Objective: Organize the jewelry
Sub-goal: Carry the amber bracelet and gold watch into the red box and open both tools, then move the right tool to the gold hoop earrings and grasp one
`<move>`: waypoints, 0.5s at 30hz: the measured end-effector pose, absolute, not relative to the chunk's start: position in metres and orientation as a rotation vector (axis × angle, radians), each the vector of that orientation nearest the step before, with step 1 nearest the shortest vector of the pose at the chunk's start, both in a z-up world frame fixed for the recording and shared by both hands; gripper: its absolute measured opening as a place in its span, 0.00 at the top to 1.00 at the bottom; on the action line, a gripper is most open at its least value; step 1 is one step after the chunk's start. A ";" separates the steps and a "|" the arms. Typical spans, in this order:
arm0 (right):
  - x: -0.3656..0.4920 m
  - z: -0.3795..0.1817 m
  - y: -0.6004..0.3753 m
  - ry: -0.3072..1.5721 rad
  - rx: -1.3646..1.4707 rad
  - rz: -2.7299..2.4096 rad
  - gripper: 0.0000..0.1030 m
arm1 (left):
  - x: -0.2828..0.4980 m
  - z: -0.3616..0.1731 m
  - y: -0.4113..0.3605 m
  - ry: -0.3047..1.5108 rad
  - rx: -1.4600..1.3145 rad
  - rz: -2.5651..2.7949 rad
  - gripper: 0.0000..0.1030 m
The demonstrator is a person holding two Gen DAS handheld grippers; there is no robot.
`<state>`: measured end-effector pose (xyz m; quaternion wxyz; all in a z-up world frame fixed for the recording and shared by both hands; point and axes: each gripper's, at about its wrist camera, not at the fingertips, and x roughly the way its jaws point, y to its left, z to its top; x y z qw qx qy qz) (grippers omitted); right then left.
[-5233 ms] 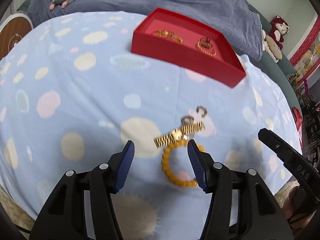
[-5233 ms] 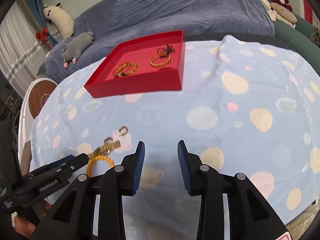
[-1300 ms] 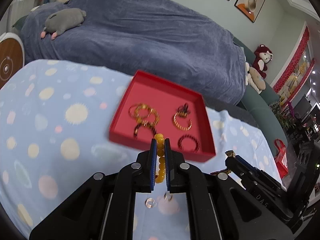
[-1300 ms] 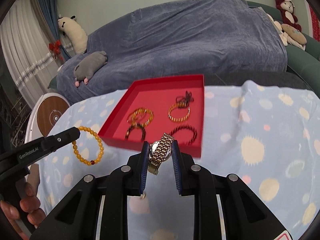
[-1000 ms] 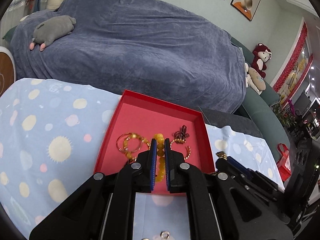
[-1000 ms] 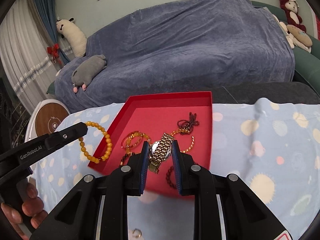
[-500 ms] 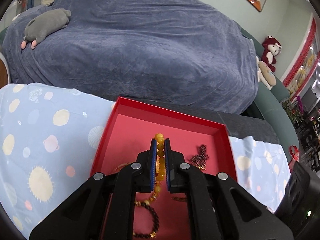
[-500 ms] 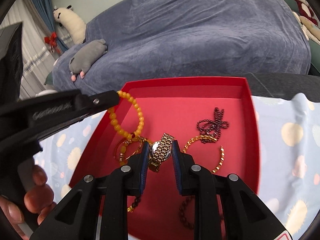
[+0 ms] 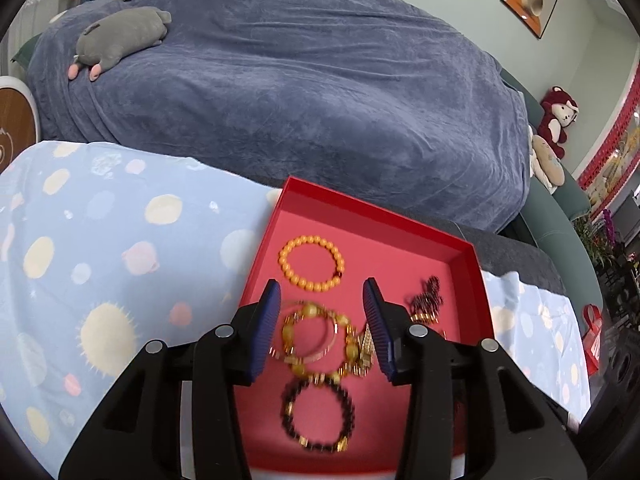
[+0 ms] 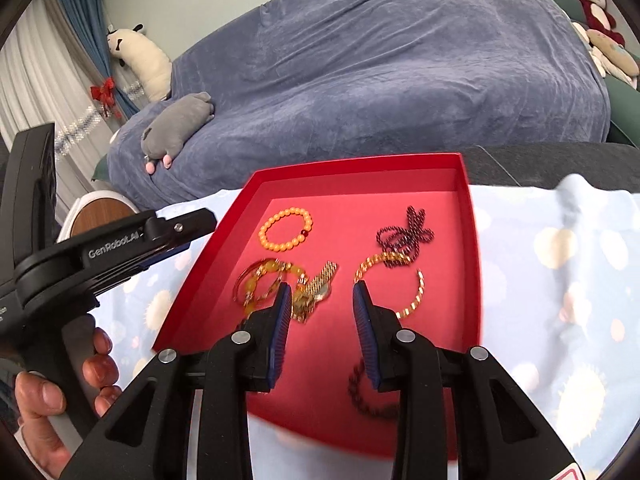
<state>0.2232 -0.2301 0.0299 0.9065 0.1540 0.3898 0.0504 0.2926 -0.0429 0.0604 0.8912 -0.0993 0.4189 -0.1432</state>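
Jaws of the left gripper [image 9: 323, 322] have just been opening and stand spread with nothing pinched; the orange bead bracelet [image 9: 311, 263] lies flat in the red tray [image 9: 472, 268] just beyond its tips. The right gripper [image 10: 319, 303], also just opening, grips nothing; the gold watch [image 10: 316, 288] rests beside its left finger.

My tray [image 10: 474, 248] lies on the counter [image 9: 100, 264], sofa [image 9: 300, 80] behind. In it: bead bracelet [image 10: 286, 229] far left, watch [image 10: 316, 286] before it, chain [image 10: 404, 234] far right.
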 end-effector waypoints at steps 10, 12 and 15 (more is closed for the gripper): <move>0.150 0.033 -0.217 0.831 0.288 0.109 0.69 | 0.221 0.065 -0.023 0.894 -0.189 -0.304 0.60; 0.136 0.029 -0.212 0.847 0.282 0.111 0.69 | 0.205 0.061 -0.020 0.905 -0.183 -0.297 0.60; 0.115 0.020 -0.204 0.878 0.271 0.119 0.69 | 0.184 0.054 -0.018 0.924 -0.172 -0.283 0.60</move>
